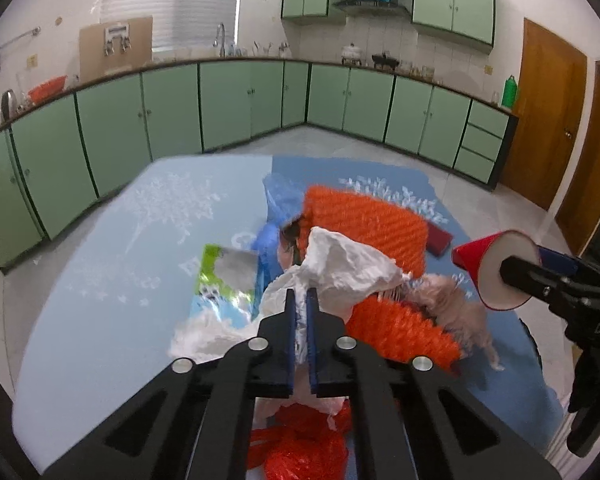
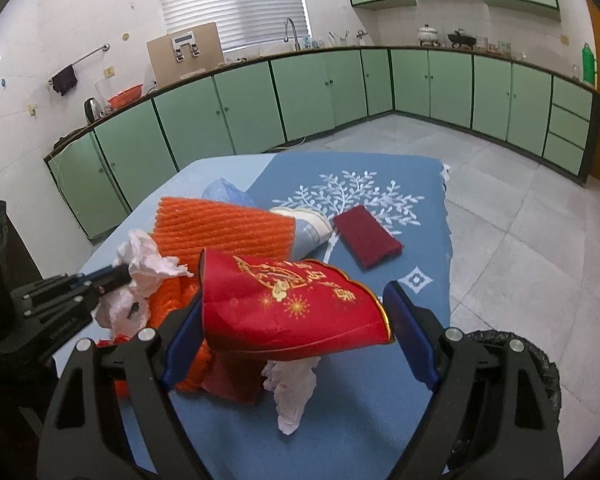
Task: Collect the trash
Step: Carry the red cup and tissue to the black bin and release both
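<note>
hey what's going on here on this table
A person is clearing trash off a blue-clothed table with two handheld grippers. The left gripper is pinched shut on a crumpled white tissue, lifted above the orange mesh bags. The right gripper has a red paper cup lying sideways between its wide-spread fingers. A dark red cloth and a snack wrapper lie uncollected.

Red cup (image 2: 292, 312) with gold print; orange ribbed netting (image 2: 224, 226); white tissue (image 1: 340, 264).
</note>
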Motion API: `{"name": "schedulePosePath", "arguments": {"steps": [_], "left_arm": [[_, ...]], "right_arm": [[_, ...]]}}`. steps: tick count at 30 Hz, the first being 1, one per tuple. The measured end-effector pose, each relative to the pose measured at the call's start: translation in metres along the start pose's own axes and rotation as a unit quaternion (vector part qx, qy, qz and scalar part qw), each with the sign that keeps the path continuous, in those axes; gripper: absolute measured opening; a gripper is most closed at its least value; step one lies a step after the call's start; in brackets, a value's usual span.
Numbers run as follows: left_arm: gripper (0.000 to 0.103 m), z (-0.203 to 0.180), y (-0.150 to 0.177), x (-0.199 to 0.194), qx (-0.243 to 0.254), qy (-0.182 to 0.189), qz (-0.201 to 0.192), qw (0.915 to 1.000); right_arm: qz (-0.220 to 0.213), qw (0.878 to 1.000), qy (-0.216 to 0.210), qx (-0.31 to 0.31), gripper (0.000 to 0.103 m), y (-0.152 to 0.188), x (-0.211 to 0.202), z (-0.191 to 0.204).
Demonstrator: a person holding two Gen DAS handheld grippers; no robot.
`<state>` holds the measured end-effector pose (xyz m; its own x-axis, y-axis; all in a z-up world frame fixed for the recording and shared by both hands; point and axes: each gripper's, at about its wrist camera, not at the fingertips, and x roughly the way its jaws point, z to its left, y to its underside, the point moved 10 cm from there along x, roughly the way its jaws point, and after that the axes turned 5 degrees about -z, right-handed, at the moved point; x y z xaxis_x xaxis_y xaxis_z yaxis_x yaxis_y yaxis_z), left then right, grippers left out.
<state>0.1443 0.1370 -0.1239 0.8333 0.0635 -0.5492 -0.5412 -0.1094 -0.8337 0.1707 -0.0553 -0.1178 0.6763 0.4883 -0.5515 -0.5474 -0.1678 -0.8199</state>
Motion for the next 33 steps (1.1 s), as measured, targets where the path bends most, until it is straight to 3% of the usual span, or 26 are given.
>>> {"name": "schedulePosePath", "arguments": {"steps": [9,16,25,33], "left_arm": [[0.004,-0.004,-0.034,-0.04,-0.007,0.011,-0.054,0.9985],[0.004,-0.038,-0.058,-0.055,0.007,0.05,-0.081,0.9954],[0.004,-0.115,-0.062,-0.05,0.04,0.121,-0.077,0.9889],[0.004,-0.188,-0.05,-0.033,0.056,0.189,-0.05,0.9791]], "right_arm": [[-0.05,0.999,-0.004,0.007,0.082,-0.028,-0.037,0.001],[-0.089,0.996,0.012,0.017,0.082,-0.046,-0.073,-0.018],[-0.113,0.99,0.073,0.037,0.081,-0.043,-0.122,-0.073],[-0.113,0.982,0.136,0.062,0.081,-0.016,-0.158,-0.133]]}}
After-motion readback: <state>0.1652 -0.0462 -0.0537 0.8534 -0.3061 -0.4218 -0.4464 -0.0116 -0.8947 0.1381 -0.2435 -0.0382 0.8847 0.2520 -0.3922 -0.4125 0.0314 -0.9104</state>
